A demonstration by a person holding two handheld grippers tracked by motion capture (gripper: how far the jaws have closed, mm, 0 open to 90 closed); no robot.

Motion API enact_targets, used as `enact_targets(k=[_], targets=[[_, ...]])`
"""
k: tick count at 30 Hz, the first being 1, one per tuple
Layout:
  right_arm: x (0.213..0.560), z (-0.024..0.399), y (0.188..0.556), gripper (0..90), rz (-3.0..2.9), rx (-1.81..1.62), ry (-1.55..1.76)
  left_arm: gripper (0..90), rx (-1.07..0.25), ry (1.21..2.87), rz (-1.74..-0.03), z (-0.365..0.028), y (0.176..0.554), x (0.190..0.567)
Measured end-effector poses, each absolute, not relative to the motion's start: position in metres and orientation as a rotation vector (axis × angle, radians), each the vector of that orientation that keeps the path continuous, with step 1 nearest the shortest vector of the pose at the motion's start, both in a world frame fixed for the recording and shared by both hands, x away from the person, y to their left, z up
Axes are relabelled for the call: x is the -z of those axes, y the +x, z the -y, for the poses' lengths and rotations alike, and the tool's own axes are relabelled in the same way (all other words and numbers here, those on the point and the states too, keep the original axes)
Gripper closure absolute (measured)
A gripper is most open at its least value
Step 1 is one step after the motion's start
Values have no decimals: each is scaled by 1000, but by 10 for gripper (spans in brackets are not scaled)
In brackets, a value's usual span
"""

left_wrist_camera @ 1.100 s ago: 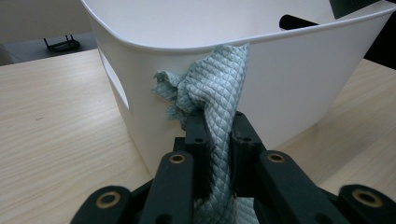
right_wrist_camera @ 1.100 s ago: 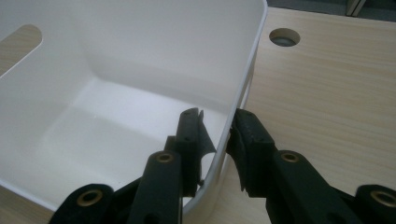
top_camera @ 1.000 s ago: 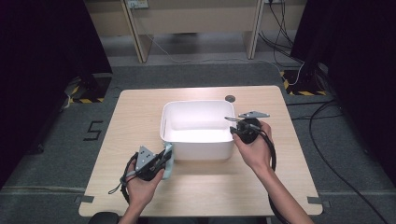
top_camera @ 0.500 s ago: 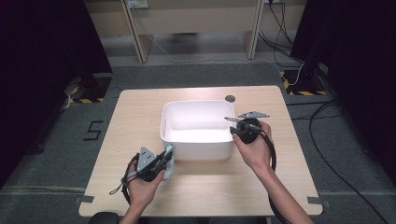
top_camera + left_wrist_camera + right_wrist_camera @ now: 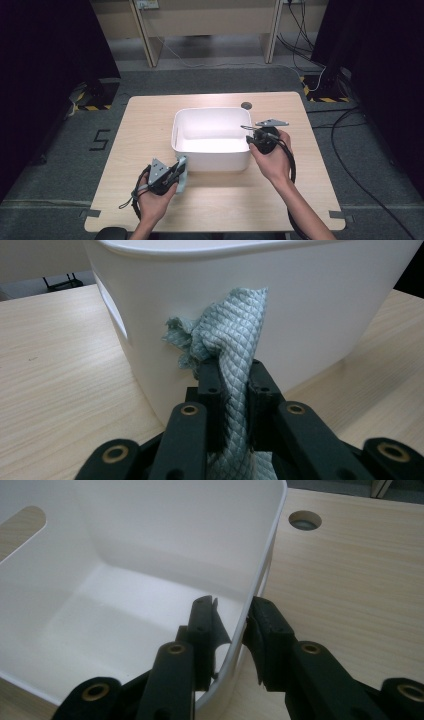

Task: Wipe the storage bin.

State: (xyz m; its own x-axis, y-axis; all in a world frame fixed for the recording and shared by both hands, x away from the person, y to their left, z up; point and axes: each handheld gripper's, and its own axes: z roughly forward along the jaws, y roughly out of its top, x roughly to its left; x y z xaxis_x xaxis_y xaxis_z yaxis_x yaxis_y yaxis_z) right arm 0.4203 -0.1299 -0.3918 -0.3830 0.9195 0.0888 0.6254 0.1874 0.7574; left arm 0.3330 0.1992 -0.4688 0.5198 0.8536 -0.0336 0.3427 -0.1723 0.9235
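Observation:
A white plastic tub (image 5: 210, 111) stands in the middle of the wooden table (image 5: 145, 130). My left gripper (image 5: 178, 170) is by the tub's near left corner, shut on a light teal waffle cloth (image 5: 182, 179). In the left gripper view the cloth (image 5: 235, 330) bunches out past the gripper (image 5: 231, 371) and rests against the tub's outer wall (image 5: 320, 305). My right gripper (image 5: 248, 135) is at the tub's right wall. In the right gripper view the gripper (image 5: 231, 607) straddles that wall (image 5: 257, 570), one jaw inside and one outside, clamped on it. The tub's inside is empty.
A round cable hole (image 5: 246, 105) lies in the table just behind the tub, seen as the hole (image 5: 305, 520) to the right of the rim. Bare tabletop (image 5: 360, 580) surrounds the tub. Cables trail on the floor at the right.

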Motion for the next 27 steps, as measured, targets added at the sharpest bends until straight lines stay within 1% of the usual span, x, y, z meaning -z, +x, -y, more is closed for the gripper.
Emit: enact_targets(k=[14,27], targets=[[392,130,421,728,-2083,-1036,1449,803,-639,1756,-1005,-198,334,475],[392,129,420,725,-2081,-1040,1451,802,-620,1767,-1018,-197,336,483]])
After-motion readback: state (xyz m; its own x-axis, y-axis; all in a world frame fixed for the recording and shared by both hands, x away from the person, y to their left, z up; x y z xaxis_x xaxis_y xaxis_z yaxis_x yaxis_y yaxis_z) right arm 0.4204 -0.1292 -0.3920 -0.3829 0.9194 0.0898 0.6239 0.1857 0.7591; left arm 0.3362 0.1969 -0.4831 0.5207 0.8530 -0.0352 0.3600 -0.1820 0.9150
